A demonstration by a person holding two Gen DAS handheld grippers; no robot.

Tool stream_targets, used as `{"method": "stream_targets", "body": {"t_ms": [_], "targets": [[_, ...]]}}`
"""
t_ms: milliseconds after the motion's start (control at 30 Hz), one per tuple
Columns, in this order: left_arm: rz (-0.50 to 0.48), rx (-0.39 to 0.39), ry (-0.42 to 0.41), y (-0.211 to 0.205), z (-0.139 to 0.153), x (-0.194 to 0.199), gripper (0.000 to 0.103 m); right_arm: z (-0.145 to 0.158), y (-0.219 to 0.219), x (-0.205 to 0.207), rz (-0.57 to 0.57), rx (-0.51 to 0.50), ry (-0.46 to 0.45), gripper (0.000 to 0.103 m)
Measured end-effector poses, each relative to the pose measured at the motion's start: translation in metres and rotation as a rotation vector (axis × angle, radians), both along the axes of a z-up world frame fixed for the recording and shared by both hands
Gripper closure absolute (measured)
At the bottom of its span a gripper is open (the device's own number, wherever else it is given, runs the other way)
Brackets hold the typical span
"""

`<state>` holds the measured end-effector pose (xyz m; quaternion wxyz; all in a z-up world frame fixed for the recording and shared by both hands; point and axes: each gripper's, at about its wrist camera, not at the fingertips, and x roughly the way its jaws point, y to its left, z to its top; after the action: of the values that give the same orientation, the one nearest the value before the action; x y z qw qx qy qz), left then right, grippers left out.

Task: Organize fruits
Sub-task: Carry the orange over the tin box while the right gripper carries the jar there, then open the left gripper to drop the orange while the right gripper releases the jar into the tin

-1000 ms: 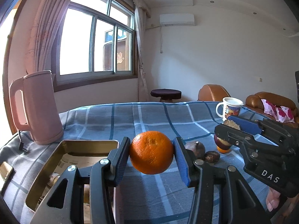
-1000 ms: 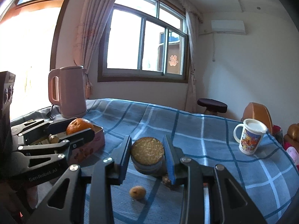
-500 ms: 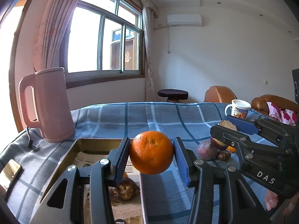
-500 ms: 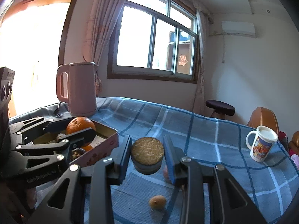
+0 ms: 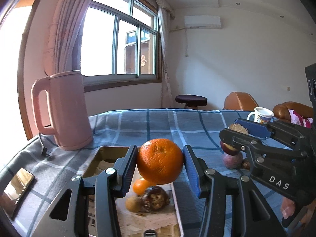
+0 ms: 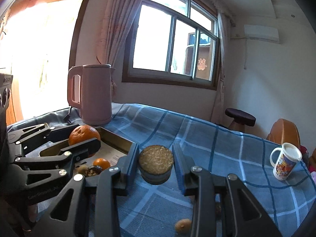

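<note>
My left gripper [image 5: 160, 164] is shut on a large orange [image 5: 160, 161] and holds it above the gold tin tray [image 5: 110, 154]. In the tray lie a small orange [image 5: 139, 185], a dark cut fruit [image 5: 156, 197] and a small tan fruit [image 5: 133, 204]. My right gripper [image 6: 156, 164] is shut on a dark fruit with a cut tan face [image 6: 156, 163], held in the air just right of the tray [image 6: 118, 140]. The right gripper also shows in the left wrist view [image 5: 246, 133]. A purple fruit [image 5: 232, 160] and a small brown one [image 5: 245, 164] lie on the cloth.
A pink kettle [image 5: 63, 110] stands at the back left beside the tray, its plug [image 5: 44, 151] on the cloth. A phone [image 5: 16, 187] lies at the left. A printed mug [image 6: 285, 162] stands at the right. A small tan fruit [image 6: 182, 225] lies near the front.
Both grippers have moved left with their fruits. The orange now hangs over the tray, whose contents have come into view. The cut fruit is now beside the tray's right edge.
</note>
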<state>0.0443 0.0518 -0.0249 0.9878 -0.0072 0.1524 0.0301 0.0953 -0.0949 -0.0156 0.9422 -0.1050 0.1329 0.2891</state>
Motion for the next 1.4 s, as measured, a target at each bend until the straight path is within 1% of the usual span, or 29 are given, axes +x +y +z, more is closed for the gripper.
{"method": "stream_targets", "body": {"t_ms": [333,567,733,1100,1400], "targets": [[0.046,0.009,0.024,0.023,0.0,-0.004,0.054,0.007,0.024,0.003,0.044,-0.023,0.0,0.066],[0.085,0.001,0.062,0.043,-0.009,-0.003,0.054,0.003,0.046,0.007,0.08,-0.043,0.016,0.066],[0.103,0.001,0.073,0.054,-0.01,-0.003,0.054,-0.001,0.059,0.01,0.096,-0.052,0.028,0.066],[0.129,0.006,0.119,0.068,-0.017,-0.002,0.054,-0.015,0.085,0.023,0.125,-0.047,0.096,0.066],[0.14,-0.004,0.143,0.079,-0.019,0.0,0.054,-0.027,0.107,0.033,0.143,-0.07,0.157,0.066]]}}
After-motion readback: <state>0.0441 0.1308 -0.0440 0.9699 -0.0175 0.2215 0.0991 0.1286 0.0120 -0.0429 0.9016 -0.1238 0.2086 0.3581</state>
